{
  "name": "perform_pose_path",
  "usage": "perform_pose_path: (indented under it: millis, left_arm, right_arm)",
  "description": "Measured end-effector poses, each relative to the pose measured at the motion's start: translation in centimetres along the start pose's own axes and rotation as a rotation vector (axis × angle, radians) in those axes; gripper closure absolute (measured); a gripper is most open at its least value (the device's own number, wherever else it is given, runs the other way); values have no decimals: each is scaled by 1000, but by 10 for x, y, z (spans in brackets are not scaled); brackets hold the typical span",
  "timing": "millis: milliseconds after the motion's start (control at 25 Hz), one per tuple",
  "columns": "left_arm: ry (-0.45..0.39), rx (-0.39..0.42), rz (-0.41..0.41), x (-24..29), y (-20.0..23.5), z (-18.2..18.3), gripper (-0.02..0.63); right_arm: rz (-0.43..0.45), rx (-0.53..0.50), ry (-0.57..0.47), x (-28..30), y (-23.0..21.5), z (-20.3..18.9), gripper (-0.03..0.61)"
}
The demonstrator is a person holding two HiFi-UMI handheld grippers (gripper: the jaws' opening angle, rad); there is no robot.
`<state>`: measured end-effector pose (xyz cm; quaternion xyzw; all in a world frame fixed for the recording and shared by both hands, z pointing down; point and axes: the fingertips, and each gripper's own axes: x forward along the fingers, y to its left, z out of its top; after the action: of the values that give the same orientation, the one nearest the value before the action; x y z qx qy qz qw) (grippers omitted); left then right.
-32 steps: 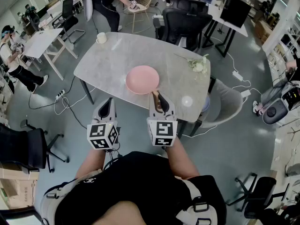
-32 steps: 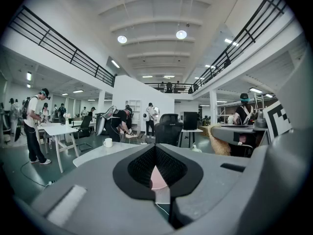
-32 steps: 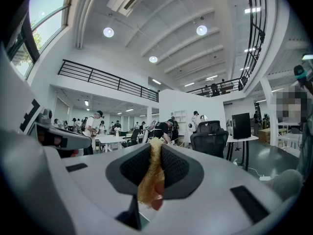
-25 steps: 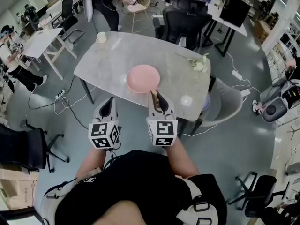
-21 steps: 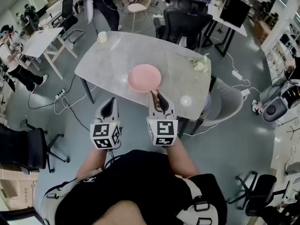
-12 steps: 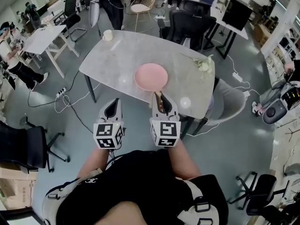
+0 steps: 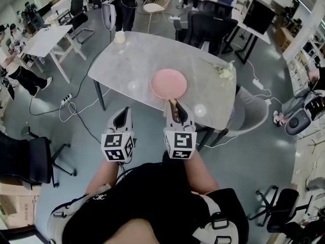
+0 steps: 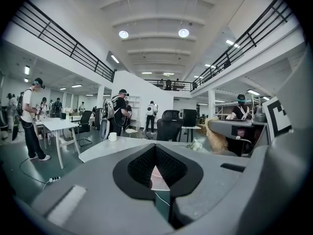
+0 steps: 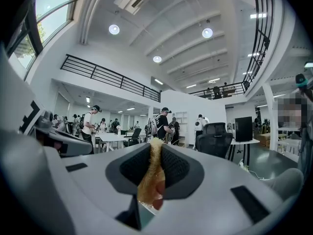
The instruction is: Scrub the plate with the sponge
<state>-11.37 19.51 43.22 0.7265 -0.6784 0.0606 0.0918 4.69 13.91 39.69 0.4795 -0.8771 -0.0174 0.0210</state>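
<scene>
Right gripper [image 7: 175, 110]: dark ribbed jaws clamped on a tan, coarse-fibred sponge [image 9: 150, 179] pressed thin between them; left gripper [image 7: 122, 117]: jaws closed together on nothing, over the floor at the table's near side. The round, smooth pink plate [image 7: 168, 83] lies on the grey marbled oval table [image 7: 129, 60], just far of the right gripper. A white mug [image 7: 120, 36] stands at the far left edge, pale flowers [image 7: 225, 71] lie at the right, and black office chairs [image 7: 210, 24] stand beyond.

Plate [image 7: 168, 83] near table [image 7: 127, 65] edge, open approach; flowers [image 7: 225, 71], mug [image 7: 120, 36] well apart.
</scene>
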Motion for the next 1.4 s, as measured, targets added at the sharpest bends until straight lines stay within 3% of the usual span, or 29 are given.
perform_pose_path:
  millis: [360, 1080, 1400]
  left_arm:
    - [23, -8, 34, 46, 22, 1, 609]
    - [110, 82, 73, 249, 24, 47, 609]
    - [192, 42, 14, 295, 29, 34, 609]
  right_arm:
    - [24, 0, 4, 52, -20, -6, 514]
    - [68, 92, 41, 223, -140, -27, 514]
    - [43, 115, 77, 253, -161, -39, 514]
